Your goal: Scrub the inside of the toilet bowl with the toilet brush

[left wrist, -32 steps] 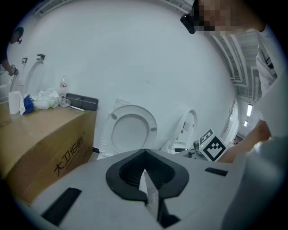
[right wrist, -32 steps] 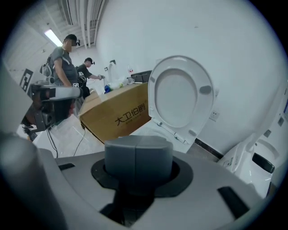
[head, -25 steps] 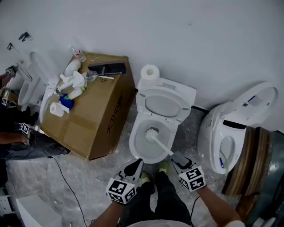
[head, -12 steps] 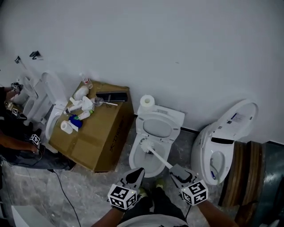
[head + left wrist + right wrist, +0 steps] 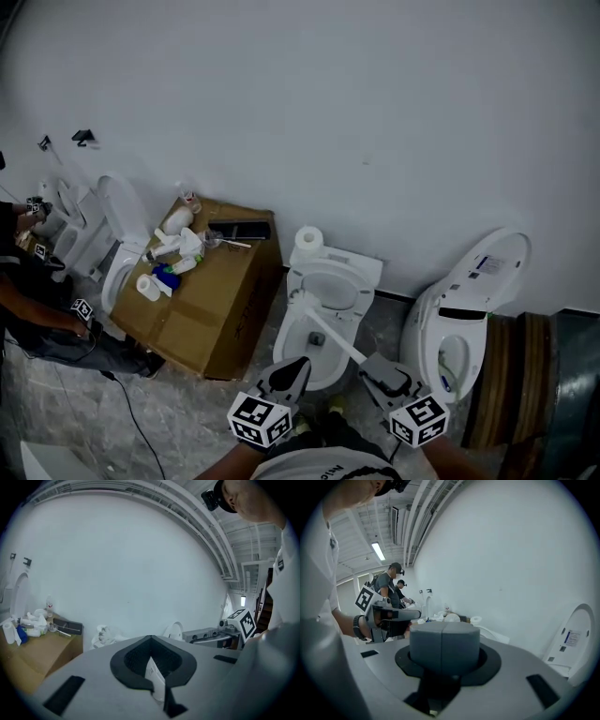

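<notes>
The white toilet [image 5: 330, 284] stands against the wall with its seat and lid up. The toilet brush [image 5: 330, 339] has a long white handle that slants from my right gripper [image 5: 380, 375] up and left across the bowl. Its head rests near the bowl's far left rim [image 5: 298, 299]. My right gripper is shut on the handle's near end. In the right gripper view that gripper [image 5: 444, 641] points up at the wall, and the brush cannot be seen. My left gripper [image 5: 292, 371] hovers shut at the bowl's near edge, holding nothing, and shows shut in its own view [image 5: 151, 663].
A cardboard box [image 5: 220, 295] left of the toilet carries bottles and a paper roll. Another roll [image 5: 308, 238] sits on the tank. A second toilet [image 5: 459, 319] with its lid raised stands to the right beside wooden boards [image 5: 525, 375]. More toilets [image 5: 112, 244] and a person [image 5: 28, 309] are at far left.
The brush head has gone from the middle of the bowl to its far left rim. The head view has pulled back and up, so both grippers sit lower in the frame.
</notes>
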The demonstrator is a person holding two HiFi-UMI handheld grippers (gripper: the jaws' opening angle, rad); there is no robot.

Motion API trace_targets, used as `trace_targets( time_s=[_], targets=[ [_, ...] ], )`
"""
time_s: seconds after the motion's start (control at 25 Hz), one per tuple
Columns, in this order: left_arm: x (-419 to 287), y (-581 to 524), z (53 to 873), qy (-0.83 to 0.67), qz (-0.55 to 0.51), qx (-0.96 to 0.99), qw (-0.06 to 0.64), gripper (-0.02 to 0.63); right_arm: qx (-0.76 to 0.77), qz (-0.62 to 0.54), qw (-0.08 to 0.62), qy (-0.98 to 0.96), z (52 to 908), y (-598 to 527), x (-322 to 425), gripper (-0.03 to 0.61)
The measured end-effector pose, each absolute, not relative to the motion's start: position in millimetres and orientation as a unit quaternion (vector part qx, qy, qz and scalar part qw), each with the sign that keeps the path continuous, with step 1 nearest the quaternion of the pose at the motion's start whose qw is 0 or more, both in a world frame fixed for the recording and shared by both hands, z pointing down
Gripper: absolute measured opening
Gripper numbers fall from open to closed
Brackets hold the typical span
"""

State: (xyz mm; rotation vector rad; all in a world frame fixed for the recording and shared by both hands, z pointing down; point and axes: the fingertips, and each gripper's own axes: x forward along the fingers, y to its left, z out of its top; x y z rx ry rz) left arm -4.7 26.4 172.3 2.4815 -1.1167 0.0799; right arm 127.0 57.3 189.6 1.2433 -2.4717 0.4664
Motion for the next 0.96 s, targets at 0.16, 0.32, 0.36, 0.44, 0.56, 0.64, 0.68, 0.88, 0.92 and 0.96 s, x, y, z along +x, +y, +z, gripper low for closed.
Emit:
trace_targets(
  time_s=[0.16,0.32,0.36,0.44,0.56,0.64,0.68,0.88,0.92,0.96],
  targets=[
    [-5,15,157,-0.41,0.017,0.891,0.193,0.006,0.436,0.146,0.156,-0.874,174,50,126,0.156],
    [-6,4,144,-0.417,0.007,0.891,0.179,0.006,0.435,0.136,0.149,-0.877,164,44,124,0.156],
    [-6,3,142,-0.418,0.005,0.891,0.178,0.006,0.435,0.135,0.148,-0.878,163,43,123,0.156],
    [-6,1,139,-0.419,0.002,0.891,0.177,0.006,0.432,0.134,0.147,-0.88,161,40,121,0.156],
    [-3,-2,136,-0.418,0.001,0.891,0.175,0.006,0.427,0.132,0.145,-0.883,158,36,117,0.156],
    [-1,-4,134,-0.418,0.0,0.892,0.173,0.006,0.425,0.132,0.144,-0.884,157,33,114,0.156],
    [-1,-5,133,-0.418,0.0,0.892,0.172,0.006,0.424,0.131,0.144,-0.885,156,32,114,0.156],
    [-1,-12,128,-0.42,-0.003,0.892,0.167,0.006,0.424,0.131,0.142,-0.885,153,28,115,0.156],
    [-1,-14,127,-0.421,-0.004,0.892,0.167,0.006,0.425,0.132,0.141,-0.884,152,26,116,0.156],
    [-1,-16,127,-0.421,-0.005,0.892,0.167,0.006,0.426,0.132,0.141,-0.884,152,24,117,0.156]
  ],
)
